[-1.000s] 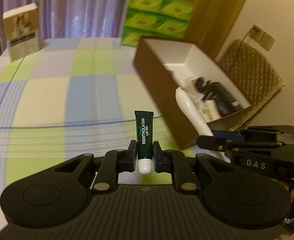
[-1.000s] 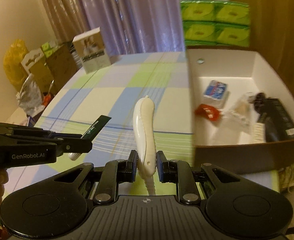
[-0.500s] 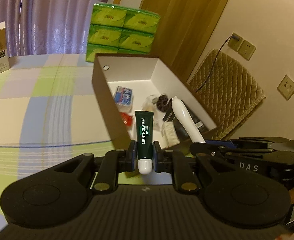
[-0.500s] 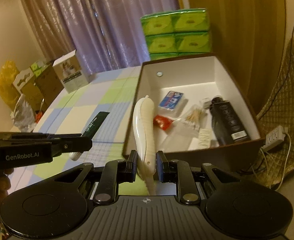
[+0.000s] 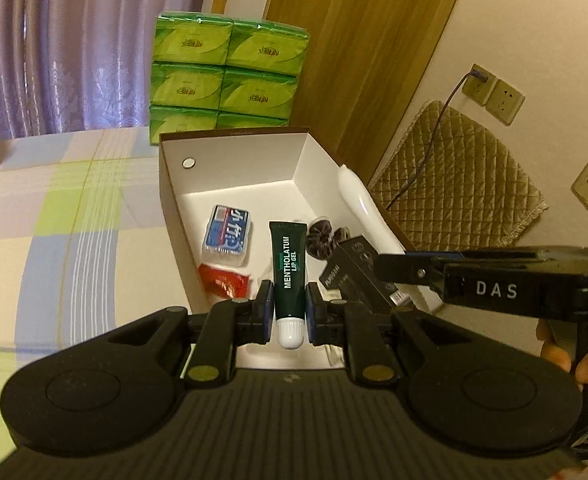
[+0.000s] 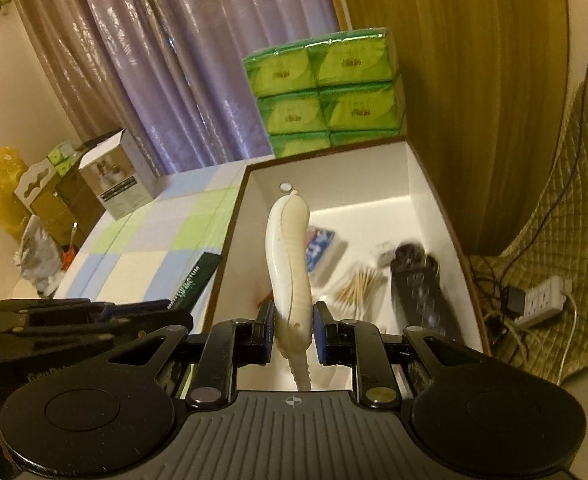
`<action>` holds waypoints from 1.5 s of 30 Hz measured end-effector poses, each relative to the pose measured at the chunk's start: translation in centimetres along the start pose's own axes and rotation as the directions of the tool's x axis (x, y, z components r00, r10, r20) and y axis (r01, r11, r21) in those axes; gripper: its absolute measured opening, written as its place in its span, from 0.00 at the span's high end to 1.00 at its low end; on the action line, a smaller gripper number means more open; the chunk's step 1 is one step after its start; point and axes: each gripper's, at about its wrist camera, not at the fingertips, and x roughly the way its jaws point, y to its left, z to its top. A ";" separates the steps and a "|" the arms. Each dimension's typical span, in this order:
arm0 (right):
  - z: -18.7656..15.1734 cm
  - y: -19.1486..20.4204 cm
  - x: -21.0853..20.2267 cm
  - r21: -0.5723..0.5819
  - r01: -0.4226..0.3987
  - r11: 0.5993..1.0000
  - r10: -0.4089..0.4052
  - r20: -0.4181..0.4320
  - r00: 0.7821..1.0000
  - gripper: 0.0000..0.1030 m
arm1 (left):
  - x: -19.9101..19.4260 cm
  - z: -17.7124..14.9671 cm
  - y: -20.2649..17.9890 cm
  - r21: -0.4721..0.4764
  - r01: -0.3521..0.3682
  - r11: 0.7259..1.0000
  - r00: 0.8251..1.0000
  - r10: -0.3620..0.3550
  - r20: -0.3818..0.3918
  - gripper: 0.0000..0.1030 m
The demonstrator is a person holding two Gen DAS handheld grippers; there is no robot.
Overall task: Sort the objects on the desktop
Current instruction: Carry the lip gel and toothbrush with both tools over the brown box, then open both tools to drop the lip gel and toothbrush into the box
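- The left gripper [image 5: 289, 312] sits low in the centre of its own view, its two fingers closed on a dark green lip gel tube [image 5: 289, 276] marked MENTHOLATUM LIP GEL, white cap toward the camera.
- That tube stands upright between the pads, held over the near end of the open box [image 5: 230, 148], which fills the middle of the frame.
- The right gripper [image 6: 293, 332] is clamped the same way on a long cream-white handle-shaped device [image 6: 288, 256], its tip pointing up toward the box's far wall.
- In the left view the same white device shows at centre right, over the box's right-hand wall, with the right gripper's black body lettered DAS coming in from the right edge.
- Inside the box, on its white floor: a blue and white pack [image 5: 226, 235] toward the left, a red wrapper [image 5: 224, 285] below it, a dark scrunchie [image 5: 321, 236] and a black box [image 5: 353, 272] to the right.
- The right view adds a bundle of cotton swabs [image 6: 359, 285] in the middle of the box, somewhat blurred.
- The box rests on a checked tablecloth [image 5: 54, 220] spreading over the left of the frame.
- Behind the box, upper centre, green tissue packs [image 5: 226, 76] are stacked against purple curtains [image 5: 74, 40].
- Fingertips of a hand [image 5: 565, 356] show at the right edge.
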 end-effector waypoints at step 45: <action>8.8 -8.8 21.5 0.044 0.201 0.978 -0.187 -0.226 0.956 0.83 | 24.6 11.1 6.9 0.148 -0.129 0.980 0.961 0.161 -0.226 0.88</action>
